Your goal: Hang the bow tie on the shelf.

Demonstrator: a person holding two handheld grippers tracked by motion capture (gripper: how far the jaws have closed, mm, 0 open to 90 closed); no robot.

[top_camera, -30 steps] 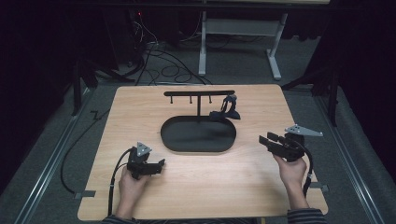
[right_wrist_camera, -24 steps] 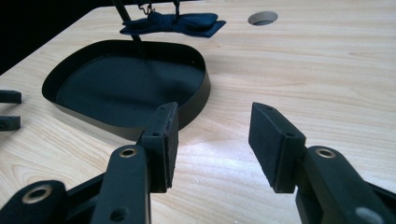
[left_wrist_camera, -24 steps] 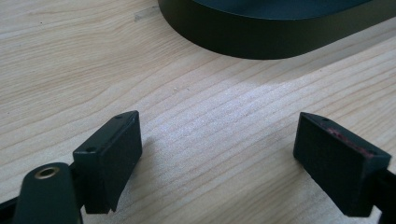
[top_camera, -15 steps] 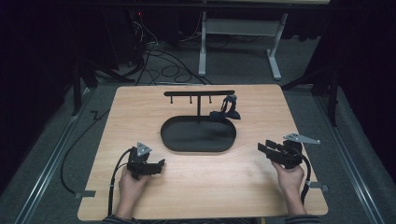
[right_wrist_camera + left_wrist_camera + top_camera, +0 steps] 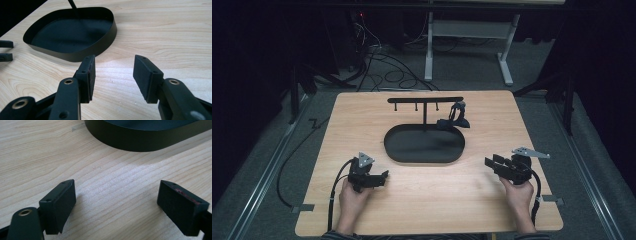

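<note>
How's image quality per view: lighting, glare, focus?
High view: table evenly lit, surroundings very dark, slightly soft. Left gripper view: pale sheen on the wood before the tray, near jaws sharp. Right gripper view: tray interior dark, nearest parts of the jaws blurred.

My high view shows the wooden counter [image 5: 422, 200] evenly lit while its surroundings sink into near black. Both gripper views are sharp nearby, with a pale sheen on the wood and soft shadows.

Both grippers are black, each with blocky rectangular pads [image 5: 87, 75] on brass-riveted links. A grey three-cornered plate [image 5: 530, 152] tops each (screw holes dot the pads), and black cables [image 5: 337, 185] trail back toward striped sleeve cuffs [image 5: 347, 235]
</note>
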